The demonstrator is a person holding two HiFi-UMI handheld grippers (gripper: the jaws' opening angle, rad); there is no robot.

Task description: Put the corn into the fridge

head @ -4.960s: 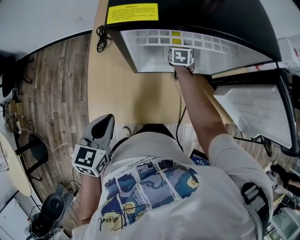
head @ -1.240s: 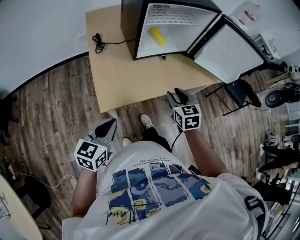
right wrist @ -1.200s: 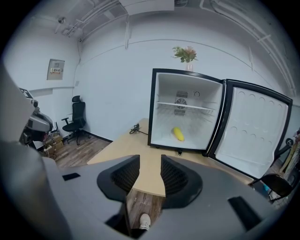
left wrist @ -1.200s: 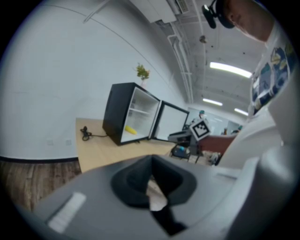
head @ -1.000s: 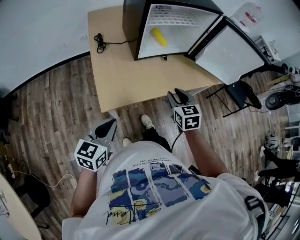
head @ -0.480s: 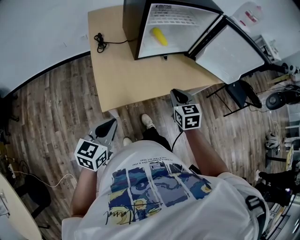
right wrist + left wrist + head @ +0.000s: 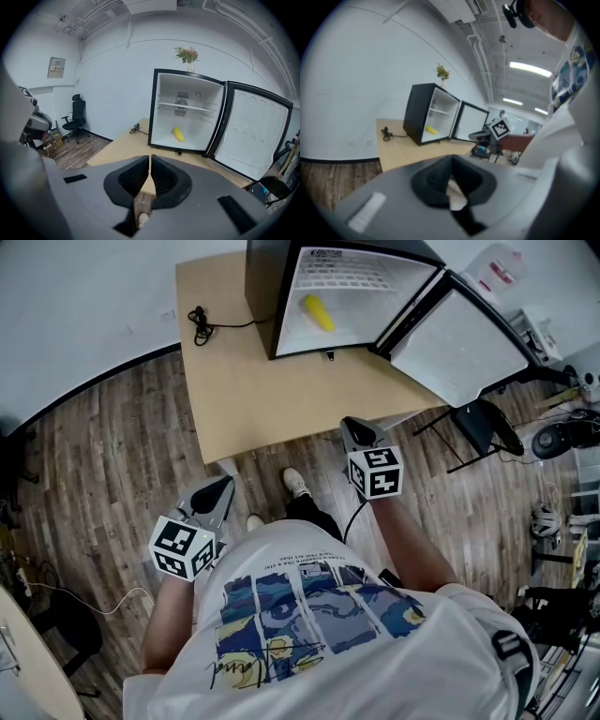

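Note:
The yellow corn (image 7: pixel 317 312) lies on the floor of the open black fridge (image 7: pixel 342 292), alone and untouched; it also shows as the corn (image 7: pixel 178 134) in the right gripper view and the corn (image 7: pixel 431 131) in the left gripper view. My right gripper (image 7: pixel 352 424) hovers off the table's near edge, well back from the fridge, its jaws shut with nothing between them (image 7: pixel 150 159). My left gripper (image 7: pixel 223 485) hangs lower left over the wooden floor, jaws together (image 7: pixel 451 157) and empty.
The fridge stands on a tan table (image 7: pixel 248 390) with its door (image 7: pixel 459 338) swung open to the right. A black cable (image 7: pixel 197 324) lies at the table's back left. A dark chair (image 7: pixel 483 427) stands right of the table. My shoe (image 7: pixel 294 482) is below the table edge.
The right gripper's jaws have closed from apart to together, empty. Five seconds ago that gripper reached into the fridge; now it is back off the table. The left gripper has not moved.

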